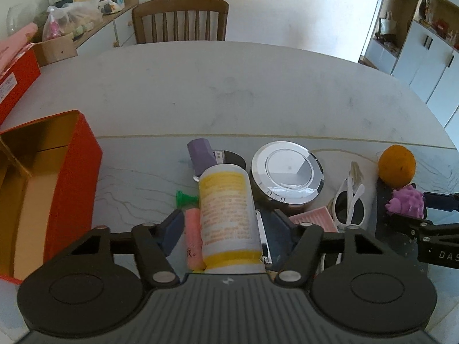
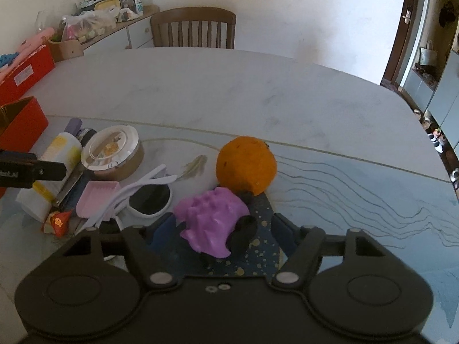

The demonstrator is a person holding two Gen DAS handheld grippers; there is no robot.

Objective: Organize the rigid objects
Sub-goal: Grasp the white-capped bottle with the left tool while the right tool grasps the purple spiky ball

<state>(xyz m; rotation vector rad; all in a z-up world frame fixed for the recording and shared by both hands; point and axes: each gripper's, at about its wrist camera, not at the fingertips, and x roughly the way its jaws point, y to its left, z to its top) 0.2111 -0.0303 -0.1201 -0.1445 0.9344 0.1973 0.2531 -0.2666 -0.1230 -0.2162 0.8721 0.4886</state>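
A white bottle with a yellow label point(image 1: 226, 209) lies on its side between the fingers of my left gripper point(image 1: 228, 226). The jaws stand open, with a gap on each side of the bottle and a pink tube point(image 1: 193, 238) beside it. My right gripper point(image 2: 223, 229) is open around a purple spiky toy point(image 2: 209, 218) with a black part, which rests on a dark starred cloth point(image 2: 261, 246); its pads do not touch the toy. An orange point(image 2: 246, 166) sits just behind the toy.
An open red box point(image 1: 71, 172) stands at the left. In the pile are a chrome-lidded round tin point(image 1: 287, 172), white sunglasses point(image 1: 348, 203), a pink tray point(image 2: 97, 195), a purple block point(image 1: 200, 154) and a green piece point(image 1: 183, 197). A wooden chair point(image 1: 180, 20) stands behind the table.
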